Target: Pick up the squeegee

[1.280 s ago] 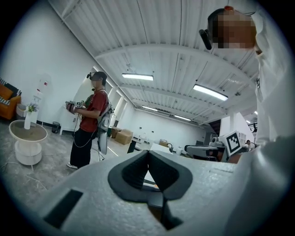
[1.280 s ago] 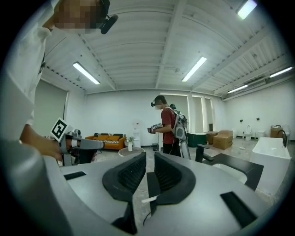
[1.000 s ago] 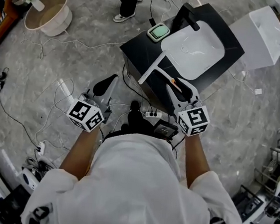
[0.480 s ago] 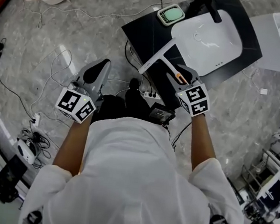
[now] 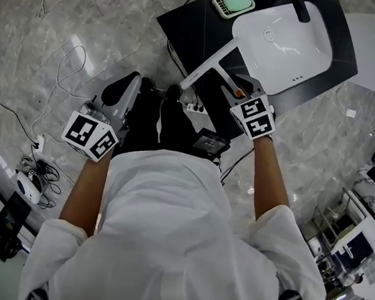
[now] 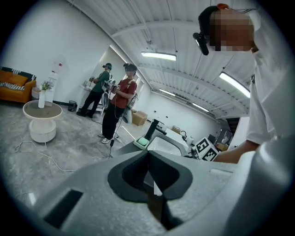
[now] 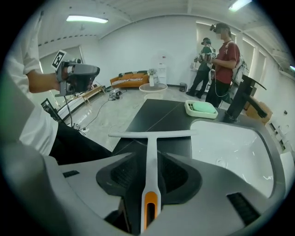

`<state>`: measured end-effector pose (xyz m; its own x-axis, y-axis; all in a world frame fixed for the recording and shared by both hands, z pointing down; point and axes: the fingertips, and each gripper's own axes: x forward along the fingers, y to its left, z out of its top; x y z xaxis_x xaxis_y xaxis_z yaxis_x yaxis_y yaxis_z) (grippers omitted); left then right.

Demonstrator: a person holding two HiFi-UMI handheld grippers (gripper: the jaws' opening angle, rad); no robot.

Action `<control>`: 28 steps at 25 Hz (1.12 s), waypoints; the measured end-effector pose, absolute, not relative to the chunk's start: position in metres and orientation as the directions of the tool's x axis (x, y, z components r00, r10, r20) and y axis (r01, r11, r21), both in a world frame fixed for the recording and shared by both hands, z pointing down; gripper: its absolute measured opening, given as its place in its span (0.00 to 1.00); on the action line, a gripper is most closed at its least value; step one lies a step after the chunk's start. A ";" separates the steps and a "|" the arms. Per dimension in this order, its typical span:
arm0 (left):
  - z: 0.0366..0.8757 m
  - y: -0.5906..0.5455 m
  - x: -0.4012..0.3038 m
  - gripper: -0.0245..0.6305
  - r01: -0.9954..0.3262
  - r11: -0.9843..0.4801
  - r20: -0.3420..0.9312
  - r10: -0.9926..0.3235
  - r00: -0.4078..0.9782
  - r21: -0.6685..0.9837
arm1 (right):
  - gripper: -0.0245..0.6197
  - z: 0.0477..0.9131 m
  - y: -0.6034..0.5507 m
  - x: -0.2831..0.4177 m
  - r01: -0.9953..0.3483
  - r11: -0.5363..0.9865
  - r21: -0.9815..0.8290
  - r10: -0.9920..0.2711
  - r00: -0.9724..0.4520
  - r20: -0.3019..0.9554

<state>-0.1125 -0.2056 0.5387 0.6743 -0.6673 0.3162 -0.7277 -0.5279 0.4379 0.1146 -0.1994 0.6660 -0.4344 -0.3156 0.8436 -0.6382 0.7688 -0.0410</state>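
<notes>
Right gripper view: the right gripper (image 7: 149,169), jaws just opened wide, is set astride the squeegee (image 7: 149,143) handle for a grip; nothing is clamped yet. The left gripper (image 6: 148,171) is held closed and empty, aside, judged unneeded.

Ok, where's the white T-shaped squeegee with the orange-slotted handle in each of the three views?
Head view: the white T-shaped squeegee lies upper centre, on the black counter.
Left gripper view: it cannot be made out.
Right gripper view: lower centre, handle running up to the crossbar.
Shared landmark: the green-padded white tray on that counter shows in all three.
</notes>
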 end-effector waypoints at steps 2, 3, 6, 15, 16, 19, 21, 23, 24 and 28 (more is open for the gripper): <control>0.546 -0.208 -0.112 0.06 -0.728 -0.520 0.323 -0.665 0.673 0.446 | 0.26 0.674 -0.200 0.116 -0.628 0.777 -0.046 -0.291 -0.423 0.858; 0.549 -0.208 -0.111 0.06 -0.727 -0.516 0.325 -0.664 0.673 0.453 | 0.26 0.677 -0.201 0.117 -0.624 0.780 -0.046 -0.281 -0.416 0.865; 0.560 -0.208 -0.109 0.06 -0.720 -0.512 0.332 -0.653 0.681 0.469 | 0.26 0.686 -0.203 0.118 -0.621 0.782 -0.045 -0.261 -0.393 0.882; 0.567 -0.206 -0.114 0.06 -0.712 -0.510 0.339 -0.641 0.689 0.483 | 0.22 0.692 -0.202 0.115 -0.615 0.788 -0.026 -0.233 -0.338 0.912; 0.568 -0.207 -0.114 0.06 -0.712 -0.511 0.340 -0.640 0.690 0.482 | 0.21 0.694 -0.202 0.116 -0.616 0.787 -0.026 -0.231 -0.334 0.914; 0.569 -0.209 -0.115 0.06 -0.711 -0.513 0.341 -0.638 0.691 0.481 | 0.18 0.695 -0.203 0.117 -0.621 0.784 -0.025 -0.231 -0.329 0.916; 0.568 -0.209 -0.115 0.06 -0.711 -0.513 0.339 -0.640 0.690 0.480 | 0.18 0.695 -0.204 0.117 -0.621 0.784 -0.022 -0.234 -0.328 0.915; 0.566 -0.209 -0.115 0.06 -0.710 -0.513 0.334 -0.642 0.690 0.482 | 0.18 0.694 -0.203 0.117 -0.623 0.782 -0.019 -0.240 -0.329 0.914; 0.565 -0.208 -0.114 0.06 -0.709 -0.513 0.331 -0.643 0.691 0.484 | 0.18 0.693 -0.203 0.117 -0.625 0.780 -0.019 -0.243 -0.331 0.912; 0.560 -0.206 -0.112 0.06 -0.704 -0.524 0.319 -0.643 0.696 0.480 | 0.17 0.684 -0.205 0.116 -0.631 0.775 -0.010 -0.273 -0.349 0.896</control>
<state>-0.1118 -0.2057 0.5600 0.6964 -0.6427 0.3194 -0.7036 -0.5237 0.4803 0.1156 -0.2046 0.6842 -0.3493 -0.2729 0.8964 -0.6314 0.7754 -0.0100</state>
